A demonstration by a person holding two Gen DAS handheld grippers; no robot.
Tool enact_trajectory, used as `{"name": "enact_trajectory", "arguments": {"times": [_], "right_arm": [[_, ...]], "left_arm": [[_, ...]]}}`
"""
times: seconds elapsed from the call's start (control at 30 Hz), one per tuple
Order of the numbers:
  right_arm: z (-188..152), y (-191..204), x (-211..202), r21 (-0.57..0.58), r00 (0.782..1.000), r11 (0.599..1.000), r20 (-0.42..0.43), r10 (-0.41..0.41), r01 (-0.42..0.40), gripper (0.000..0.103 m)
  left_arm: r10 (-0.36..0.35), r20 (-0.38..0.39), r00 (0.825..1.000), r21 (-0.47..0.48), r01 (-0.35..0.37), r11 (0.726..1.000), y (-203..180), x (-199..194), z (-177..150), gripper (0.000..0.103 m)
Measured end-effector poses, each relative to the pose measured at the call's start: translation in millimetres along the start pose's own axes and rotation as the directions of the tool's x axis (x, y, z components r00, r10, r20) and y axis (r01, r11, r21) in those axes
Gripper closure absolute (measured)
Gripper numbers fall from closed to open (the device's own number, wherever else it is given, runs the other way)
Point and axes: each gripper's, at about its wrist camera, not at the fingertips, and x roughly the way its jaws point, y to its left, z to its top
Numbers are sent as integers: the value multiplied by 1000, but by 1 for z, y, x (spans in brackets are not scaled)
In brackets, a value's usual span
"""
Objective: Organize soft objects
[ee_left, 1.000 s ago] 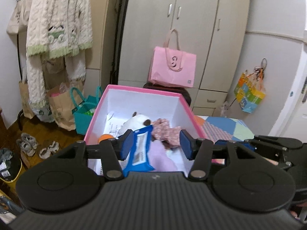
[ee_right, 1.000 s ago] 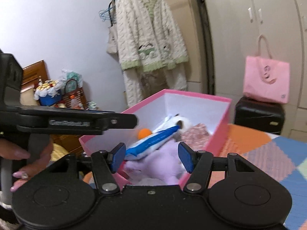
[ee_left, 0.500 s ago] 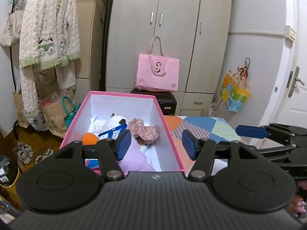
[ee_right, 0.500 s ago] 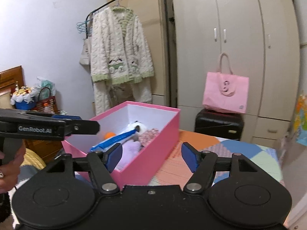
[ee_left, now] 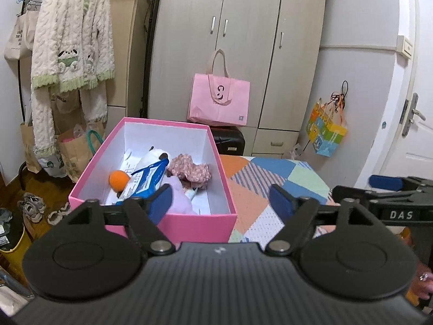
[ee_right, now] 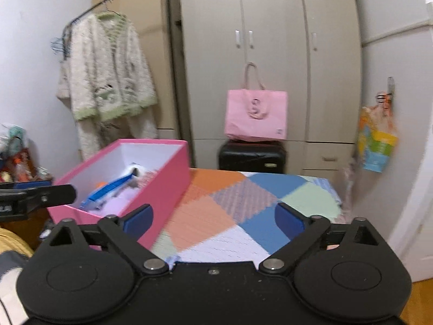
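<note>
Jaws had just been opening on both grippers, left [ee_left: 221,199] and right [ee_right: 213,220], wide and empty; box [ee_left: 200,223] of soft toys sat beyond left fingers.

Black left gripper [ee_left: 221,200]; blue pads [ee_left: 161,200]; silver pivot screws [ee_left: 160,245].

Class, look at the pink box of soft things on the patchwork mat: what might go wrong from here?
1. The pink box sits near the mat's left edge; a nudge might tip it off.
2. The blue packet lies propped on the pile and may slide.
3. Both sets of jaws are empty and just opened wider; the blurred right view risks a misjudged reach.
</note>
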Motion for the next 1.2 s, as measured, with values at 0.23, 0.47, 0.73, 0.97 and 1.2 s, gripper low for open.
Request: {"name": "enact_trajectory", "arguments": {"times": [0.23,0.47,0.73,0.97,1.2], "right_arm": [[-10,-10,-2,11,994,998,-83,-68,69,0],[-14,-10,-17,7,989,989,-40,-145,146,0],[-22,14,-37,-75,981,978,39,-191,194,0],[-25,17,-42,-69,982,980,45,-185,188,0],[-28,13,-41,-55,980,978,37,-197,199,0]], "left_arm": [[47,-33,998,26,-46,999,-7,8,-4,3],[103,-16,995,50,-102,994,-14,-1,-9,2],[125,44,991,48,-127,991,-20,-7,-17,2],[146,42,988,45,-148,988,-22,1,-22,2],[157,25,987,56,-158,986,-23,6,-26,2]]}}
